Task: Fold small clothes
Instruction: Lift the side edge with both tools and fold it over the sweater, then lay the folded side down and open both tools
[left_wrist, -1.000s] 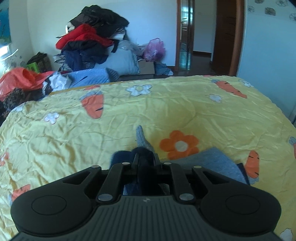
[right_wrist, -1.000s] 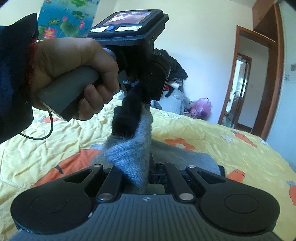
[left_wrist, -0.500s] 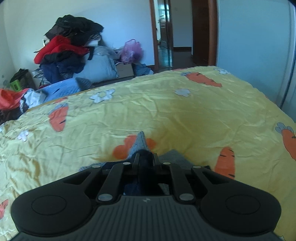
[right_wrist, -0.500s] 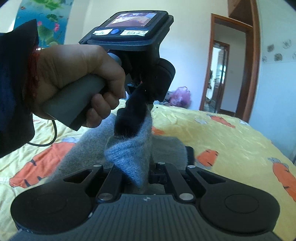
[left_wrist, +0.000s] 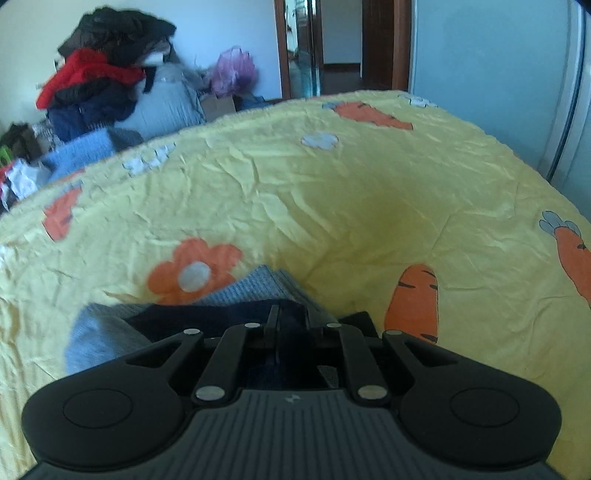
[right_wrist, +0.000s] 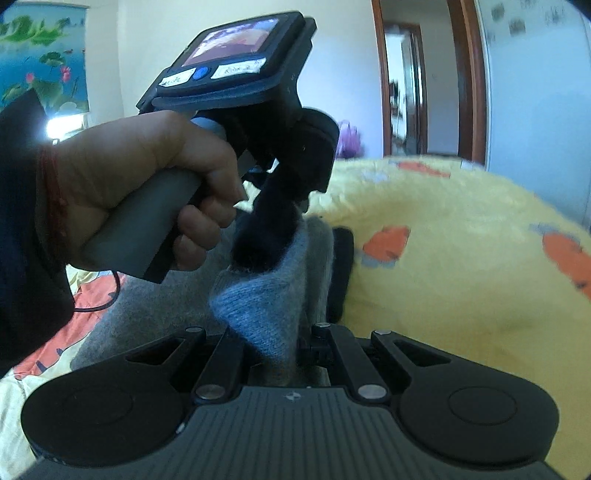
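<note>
A grey-blue knitted sock (right_wrist: 266, 306) with a dark navy end (right_wrist: 266, 236) is stretched between both grippers above the yellow carrot-print bedspread (left_wrist: 332, 192). My right gripper (right_wrist: 273, 332) is shut on its grey-blue part. A hand (right_wrist: 140, 177) holds my left gripper (right_wrist: 284, 184), which pinches the navy end; its jaws are starting to open, with the fabric still between the pads. In the left wrist view, my left gripper (left_wrist: 290, 314) grips navy cloth, and the sock's grey-blue part (left_wrist: 255, 288) shows just beyond. More grey knit (right_wrist: 155, 306) lies on the bed beneath.
A heap of dark and red clothes (left_wrist: 103, 85) and a purple bag (left_wrist: 236, 70) sit past the bed's far edge. An open doorway (left_wrist: 321, 44) is behind them. A pale wall (left_wrist: 498, 74) borders the bed on the right.
Both grippers have carried the sock sideways across the bed and lower towards it; the orange flower now sits left of the left gripper. The right gripper has rolled. Both grips look unchanged.
</note>
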